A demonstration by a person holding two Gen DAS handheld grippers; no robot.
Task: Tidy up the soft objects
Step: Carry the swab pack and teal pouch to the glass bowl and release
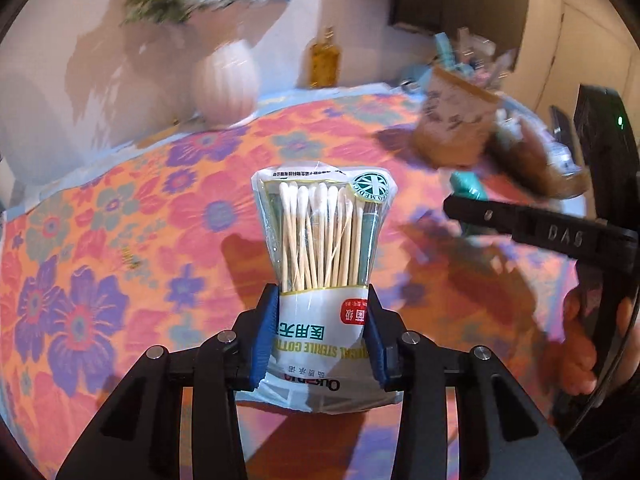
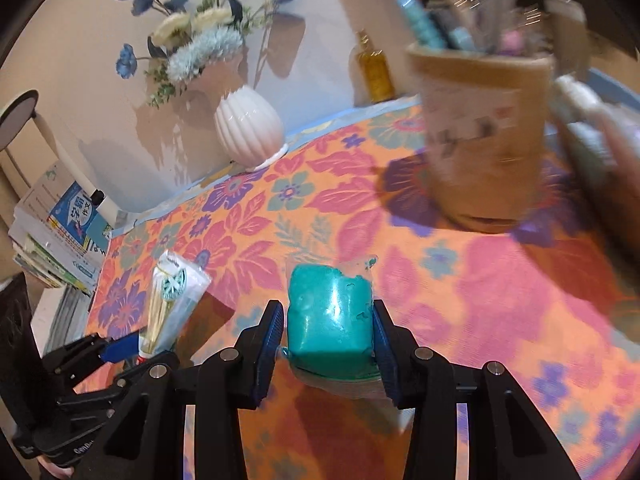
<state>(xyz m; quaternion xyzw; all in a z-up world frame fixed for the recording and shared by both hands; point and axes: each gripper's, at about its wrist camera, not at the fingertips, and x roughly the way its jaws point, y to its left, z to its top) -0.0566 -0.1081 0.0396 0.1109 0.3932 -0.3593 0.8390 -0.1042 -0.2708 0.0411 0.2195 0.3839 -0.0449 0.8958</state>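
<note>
We are holding two things above the flowered worktop (image 1: 100, 216) at once. Our left gripper (image 1: 322, 340) is gripping a packet of cotton swabs (image 1: 324, 240): the blue pads are pressing on the packet's printed lower half from both sides, jaws partly closed around it, and the clear upper half with the white tips is sticking out ahead of the fingers. Our right gripper (image 2: 328, 336) is clamping a teal block in a clear bag (image 2: 330, 312), its pads pushing in on both flanks, the jaws partly closed to about the block's width. In the right wrist view we are seeing the swab packet off to the lower left, tilted in the other gripper. Ahead of the teal block, a tan cup stuffed with pens and tubes (image 2: 484, 128) is standing, blurred. A white ribbed vase (image 2: 248, 124) with blue flowers is sitting at the worktop's far edge, and an amber bottle (image 2: 374, 68) is standing near it.
</note>
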